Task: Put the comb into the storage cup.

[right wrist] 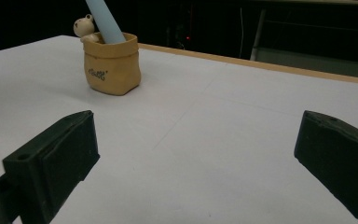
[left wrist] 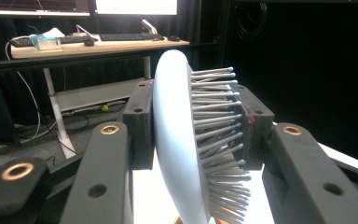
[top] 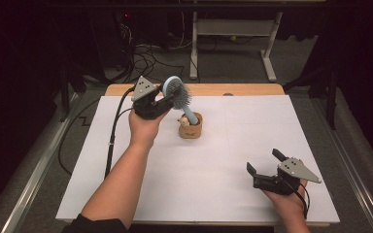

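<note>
Hairbrush (top: pixel 177 92) head clamped in left claw (top: pixel 171 99)

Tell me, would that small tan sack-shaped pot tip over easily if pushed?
Probably yes. The small tan sack-shaped pot looks light, and the pale blue plastic hairbrush leaning in it could lever it over. Its wide, squat base should help somewhat.

A white sheet (top: pixel 233 160) covers the desk (top: pixel 252 89); the desk's wooden surface remains exposed as a strip along its far edge. Beyond that edge, a white desk frame (top: pixel 233 29) stands on the grey floor (top: pixel 296 58), with black cables (top: pixel 145 53) lying to its left. A second desk carries a keyboard (left wrist: pixel 126 36) below two monitors (left wrist: pixel 135 6).
</note>
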Available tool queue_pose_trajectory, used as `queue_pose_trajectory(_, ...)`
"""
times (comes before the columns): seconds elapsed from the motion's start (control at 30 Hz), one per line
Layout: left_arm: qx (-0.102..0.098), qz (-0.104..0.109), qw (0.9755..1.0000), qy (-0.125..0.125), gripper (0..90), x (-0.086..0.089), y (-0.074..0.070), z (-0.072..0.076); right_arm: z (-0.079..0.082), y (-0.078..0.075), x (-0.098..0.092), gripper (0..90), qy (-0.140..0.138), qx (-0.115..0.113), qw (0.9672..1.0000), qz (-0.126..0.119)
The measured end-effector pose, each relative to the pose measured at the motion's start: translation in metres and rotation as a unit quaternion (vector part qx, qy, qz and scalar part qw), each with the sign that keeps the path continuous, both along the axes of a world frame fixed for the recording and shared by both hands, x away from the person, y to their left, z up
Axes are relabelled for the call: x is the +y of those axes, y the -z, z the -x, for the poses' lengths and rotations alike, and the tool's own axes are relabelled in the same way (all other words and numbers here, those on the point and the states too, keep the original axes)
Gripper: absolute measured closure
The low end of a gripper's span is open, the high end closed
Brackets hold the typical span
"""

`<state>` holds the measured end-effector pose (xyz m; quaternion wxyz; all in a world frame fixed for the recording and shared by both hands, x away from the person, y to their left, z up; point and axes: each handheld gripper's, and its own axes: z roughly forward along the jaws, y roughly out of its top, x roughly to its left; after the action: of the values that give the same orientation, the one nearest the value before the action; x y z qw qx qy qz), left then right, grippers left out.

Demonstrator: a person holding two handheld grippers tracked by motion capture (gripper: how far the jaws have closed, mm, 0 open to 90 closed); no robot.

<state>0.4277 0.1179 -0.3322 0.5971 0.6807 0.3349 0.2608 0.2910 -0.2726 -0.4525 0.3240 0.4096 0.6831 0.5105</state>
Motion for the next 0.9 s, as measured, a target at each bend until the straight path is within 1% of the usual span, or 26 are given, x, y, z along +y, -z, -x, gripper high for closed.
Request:
queue_pose_trajectory(0.13, 0.006, 0.004, 1.0000, 0.001, 57.8, -0.001, 0.005, -0.002, 0.000, 0.000, 0.000, 0.2, -0.001, 0.000, 1.0000, 0.001)
queue_pose_trajectory(0.3, 0.008, 0.002, 1.0000, 0.002, 57.7, -0.003, 0.010, -0.003, 0.000, 0.000, 0.000, 0.2, -0.001, 0.000, 1.0000, 0.001)
queue_pose_trajectory(0.5, 0.015, 0.005, 0.9999, 0.002, 57.6, -0.005, 0.014, -0.005, 0.001, 0.000, 0.000, 0.2, 0.001, -0.001, 1.0000, 0.001)
queue_pose_trajectory(0.7, 0.019, 0.003, 0.9998, 0.001, 57.5, -0.008, 0.019, -0.006, 0.001, 0.000, 0.000, 0.2, 0.000, -0.001, 1.0000, 0.001)
queue_pose_trajectory(0.9, 0.018, 0.004, 0.9998, 0.001, 57.5, -0.010, 0.023, -0.007, 0.001, 0.000, -0.001, 0.2, 0.000, -0.001, 1.0000, 0.000)
